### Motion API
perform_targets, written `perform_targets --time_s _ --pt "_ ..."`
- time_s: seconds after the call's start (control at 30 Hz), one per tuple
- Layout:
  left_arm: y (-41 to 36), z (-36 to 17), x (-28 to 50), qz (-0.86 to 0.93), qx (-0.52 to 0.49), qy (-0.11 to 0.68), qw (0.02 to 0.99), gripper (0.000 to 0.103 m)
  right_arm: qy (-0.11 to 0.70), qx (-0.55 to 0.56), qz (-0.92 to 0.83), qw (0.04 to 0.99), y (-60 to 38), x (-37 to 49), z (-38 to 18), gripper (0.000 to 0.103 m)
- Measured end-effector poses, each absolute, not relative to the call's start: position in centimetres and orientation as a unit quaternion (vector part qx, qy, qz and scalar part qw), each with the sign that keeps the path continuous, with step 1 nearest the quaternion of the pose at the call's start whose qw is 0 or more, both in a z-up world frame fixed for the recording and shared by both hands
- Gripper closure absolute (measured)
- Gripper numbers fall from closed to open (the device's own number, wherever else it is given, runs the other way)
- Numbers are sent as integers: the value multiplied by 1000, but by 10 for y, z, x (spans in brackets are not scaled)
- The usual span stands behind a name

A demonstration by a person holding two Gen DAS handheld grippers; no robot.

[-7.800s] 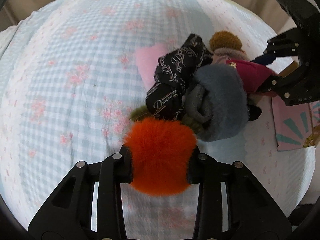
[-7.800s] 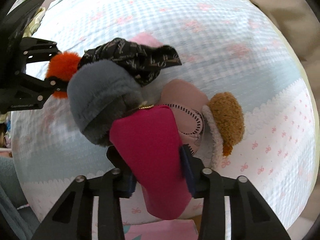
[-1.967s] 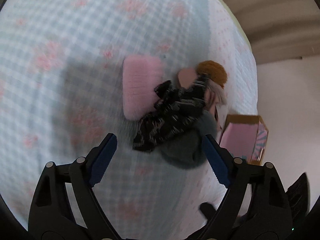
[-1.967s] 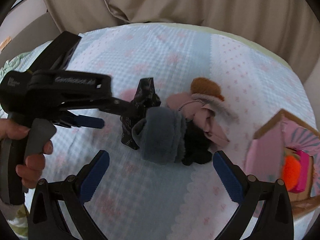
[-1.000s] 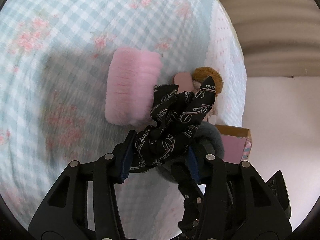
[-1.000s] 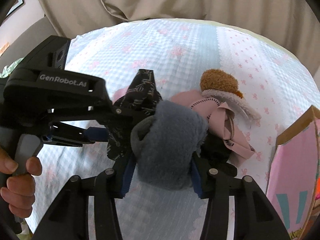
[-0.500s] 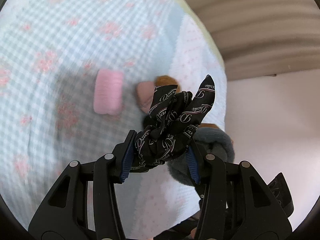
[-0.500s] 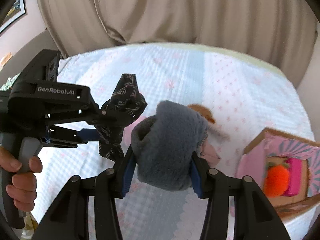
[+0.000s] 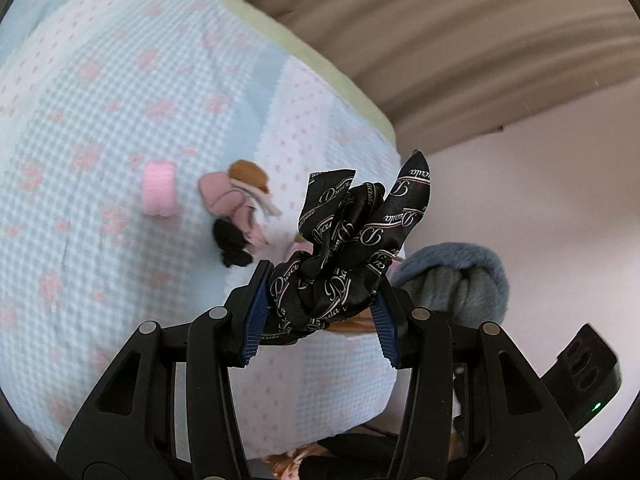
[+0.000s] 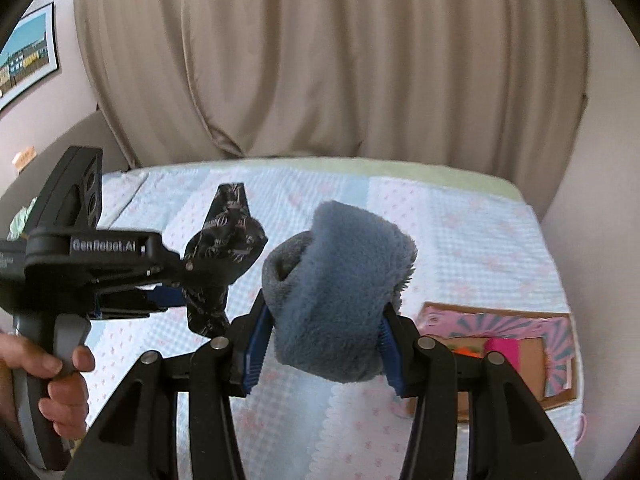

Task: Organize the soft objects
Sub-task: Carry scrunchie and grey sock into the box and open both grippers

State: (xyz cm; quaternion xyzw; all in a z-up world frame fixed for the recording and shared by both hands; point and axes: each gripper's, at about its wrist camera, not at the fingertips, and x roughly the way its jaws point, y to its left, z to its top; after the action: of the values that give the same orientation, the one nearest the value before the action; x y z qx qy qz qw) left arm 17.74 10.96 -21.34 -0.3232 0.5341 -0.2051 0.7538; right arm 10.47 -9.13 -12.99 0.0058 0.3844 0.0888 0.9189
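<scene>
My left gripper (image 9: 318, 330) is shut on a black printed satin scrunchie (image 9: 352, 252), held high above the bed. The same scrunchie (image 10: 224, 256) shows in the right wrist view, clamped in the left gripper (image 10: 168, 292) at the left. My right gripper (image 10: 320, 354) is shut on a fluffy grey-blue roll (image 10: 340, 300), which also appears at the right of the left wrist view as the grey-blue roll (image 9: 460, 280). On the bed below lie a pink fuzzy piece (image 9: 159, 194), a pink-and-brown plush bundle (image 9: 240, 192) and a small black item (image 9: 230, 240).
A pink cardboard box (image 10: 504, 320) sits open on the bed at the right, with an orange fluffy piece (image 10: 466, 351) and a magenta item (image 10: 502, 350) inside. Beige curtains (image 10: 320, 60) hang behind the bed (image 10: 480, 240). A hand (image 10: 60, 380) holds the left gripper's handle.
Both grippers have risen well above the bed, carrying the scrunchie and the grey-blue roll with them. The items left on the bed look smaller and farther away.
</scene>
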Motion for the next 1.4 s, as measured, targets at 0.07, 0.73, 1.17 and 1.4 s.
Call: perform_targets --time_s 0.07,0.73,1.17,1.4 --pt "95 -201 173 -206 -321 529 758 60 377 11 85 922 -104 97 -115 58" --pt "-105 -195 152 -228 -300 534 757 60 379 31 36 924 -296 81 -106 58" --pt "-202 -288 172 -207 -228 608 731 60 455 63 5 888 -384 114 -189 58" --pt "-233 -336 195 -196 -188 638 720 60 502 70 4 862 -408 135 -246 58"
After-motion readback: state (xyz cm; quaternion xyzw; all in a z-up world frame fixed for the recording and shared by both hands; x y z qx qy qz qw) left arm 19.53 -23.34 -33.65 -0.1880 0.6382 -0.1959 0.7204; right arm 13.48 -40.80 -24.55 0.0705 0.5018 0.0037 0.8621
